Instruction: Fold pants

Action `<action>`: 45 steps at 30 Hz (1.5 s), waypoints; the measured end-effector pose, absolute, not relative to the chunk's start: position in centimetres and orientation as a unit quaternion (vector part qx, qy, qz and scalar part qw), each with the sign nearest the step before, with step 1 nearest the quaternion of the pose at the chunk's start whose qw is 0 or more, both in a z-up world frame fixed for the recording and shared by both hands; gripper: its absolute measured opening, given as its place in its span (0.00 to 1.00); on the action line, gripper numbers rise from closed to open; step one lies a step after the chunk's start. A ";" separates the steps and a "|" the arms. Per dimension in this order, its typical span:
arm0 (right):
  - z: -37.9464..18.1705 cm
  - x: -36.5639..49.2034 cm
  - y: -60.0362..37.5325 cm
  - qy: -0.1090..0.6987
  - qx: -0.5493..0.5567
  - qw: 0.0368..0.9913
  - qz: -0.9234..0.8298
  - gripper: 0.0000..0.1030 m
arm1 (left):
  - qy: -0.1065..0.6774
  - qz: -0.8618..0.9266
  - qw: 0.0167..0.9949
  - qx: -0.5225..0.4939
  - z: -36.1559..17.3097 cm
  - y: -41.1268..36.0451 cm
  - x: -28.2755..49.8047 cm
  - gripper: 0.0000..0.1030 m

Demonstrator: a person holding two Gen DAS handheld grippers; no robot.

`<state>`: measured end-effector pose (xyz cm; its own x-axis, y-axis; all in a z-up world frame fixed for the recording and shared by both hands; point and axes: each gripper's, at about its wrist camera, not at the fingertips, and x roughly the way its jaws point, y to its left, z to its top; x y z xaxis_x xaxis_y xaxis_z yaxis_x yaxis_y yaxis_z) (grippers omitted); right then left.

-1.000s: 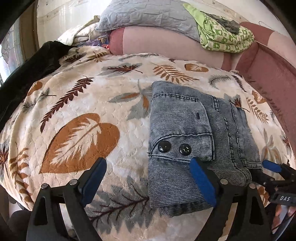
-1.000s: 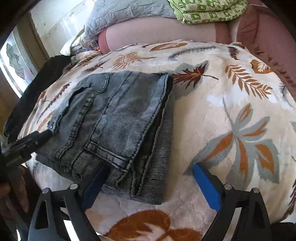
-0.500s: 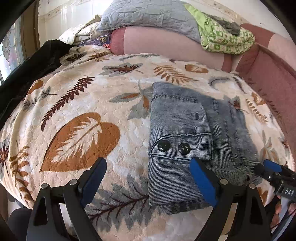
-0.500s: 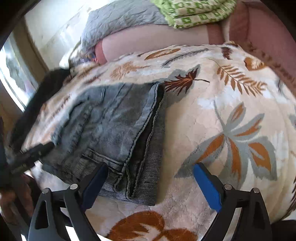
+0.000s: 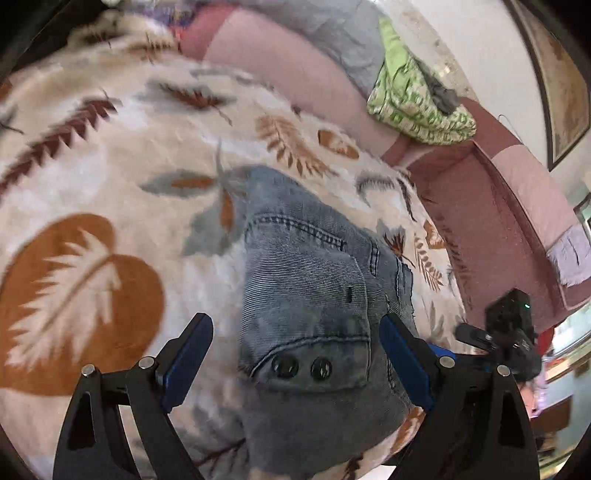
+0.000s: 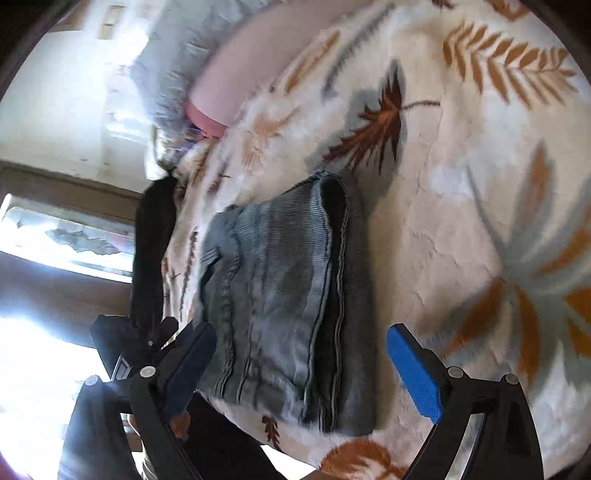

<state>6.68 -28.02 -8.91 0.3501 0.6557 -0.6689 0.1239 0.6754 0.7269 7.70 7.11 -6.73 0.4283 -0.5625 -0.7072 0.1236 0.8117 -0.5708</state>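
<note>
**Both grippers lifted clear; jeans left folded on the blanket**

Left gripper: jaws spread wide, nothing between them; where a second ago its right finger lay over the near edge of the jeans, both fingers now stand apart from the cloth and the view has tilted and blurred, which reads as withdrawal. Right gripper: likewise wide open and empty; its left finger, previously at the near corner of the denim, now hangs off it, with the camera rolled over.

Jeans: a compact grey-blue bundle near the front edge of the leaf-print blanket, two dark buttons on the near flap, layers stacked with open edges to the right in the right wrist view; position unchanged over the last second. Judgement: the fold appears complete and released; only tidying or removal seems to remain.

Surroundings: pink bolster along the far side, green patterned cloth heaped on it at far right, grey quilted pillow beside it; dark garment at the blanket's left edge, well apart from the jeans; nothing obstructs either gripper.
</note>
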 end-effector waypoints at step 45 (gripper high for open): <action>2.5 11.6 -20.0 0.468 0.186 0.841 0.197 0.18 | 0.369 -0.189 0.907 -0.072 2.9 4.2 9.1 0.32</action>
